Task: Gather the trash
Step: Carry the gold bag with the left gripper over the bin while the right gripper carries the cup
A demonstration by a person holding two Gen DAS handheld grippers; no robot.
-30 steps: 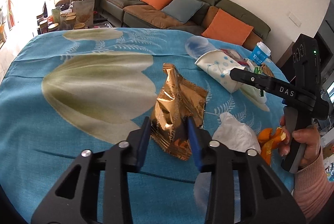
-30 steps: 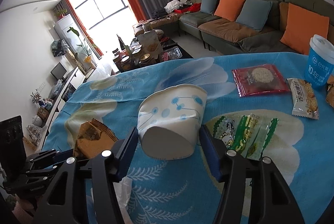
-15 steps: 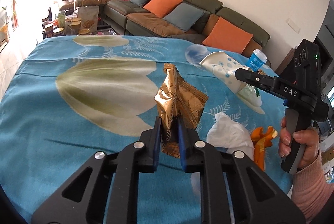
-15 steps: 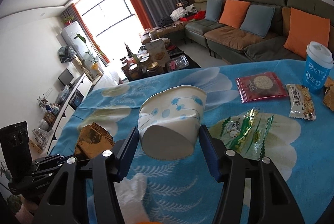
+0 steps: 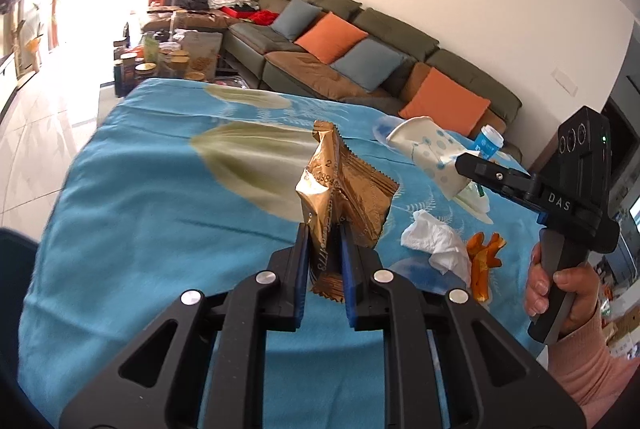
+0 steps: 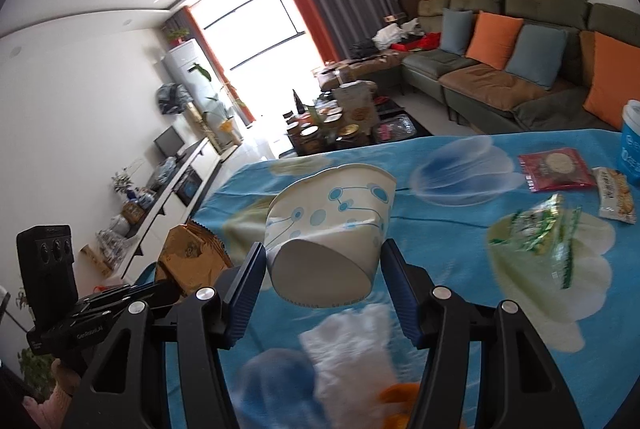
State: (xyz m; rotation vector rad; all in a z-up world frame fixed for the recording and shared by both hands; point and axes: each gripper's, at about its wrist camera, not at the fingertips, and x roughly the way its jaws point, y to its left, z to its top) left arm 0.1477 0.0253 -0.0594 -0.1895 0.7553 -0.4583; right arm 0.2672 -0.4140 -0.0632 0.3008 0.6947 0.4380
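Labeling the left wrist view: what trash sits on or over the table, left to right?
Gold wrapper in the left gripper → crumpled tissue → orange peel. The paper cup, held by the right gripper, overlaps that span, so it is left unordered.

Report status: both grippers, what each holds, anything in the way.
Left gripper shut on gold wrapper, lifted off the table. Right gripper shut on paper cup, cup dented. Tissue and orange peel on the cloth, not blocking.
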